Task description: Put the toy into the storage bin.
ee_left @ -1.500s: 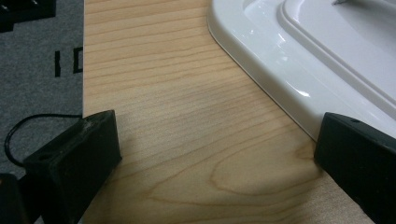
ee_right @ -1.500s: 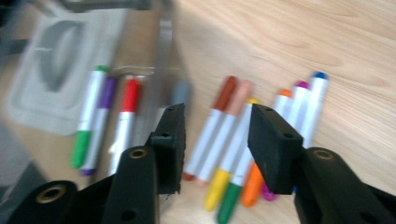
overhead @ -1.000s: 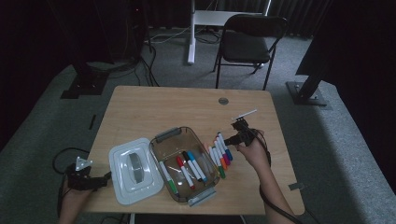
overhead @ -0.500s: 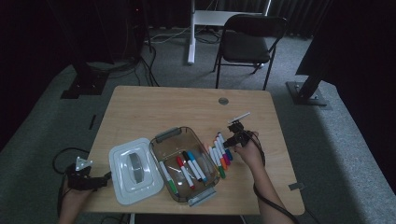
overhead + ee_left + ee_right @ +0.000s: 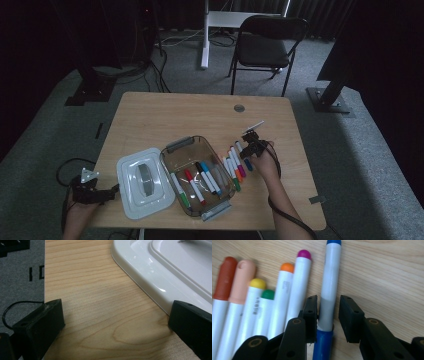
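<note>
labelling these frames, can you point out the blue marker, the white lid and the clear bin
blue marker (image 5: 329, 290), right gripper view, on its white barrel
white lid (image 5: 142, 187), high view, on its flat top beside the handle
clear bin (image 5: 181, 145), high view, on its far rim

Right gripper (image 5: 251, 148) sits over the markers (image 5: 234, 167) just right of the clear bin (image 5: 175, 148); white lid (image 5: 131, 187) lies left.

Setting: a recording lab or studio room, not a home. Dark curtains (image 5: 45, 45) close off the walls from 9 o'clock round to 3 o'clock. Grey carpet (image 5: 350, 165) covers the floor. A lone wooden table (image 5: 200, 115) stands at centre; a black folding chair (image 5: 262, 47) sits at 12 o'clock beside a white stand base (image 5: 227, 20). Black stand feet (image 5: 330, 100) rest at 2 o'clock and 10 o'clock, and loose cables (image 5: 155, 75) run at 11 o'clock.
</note>
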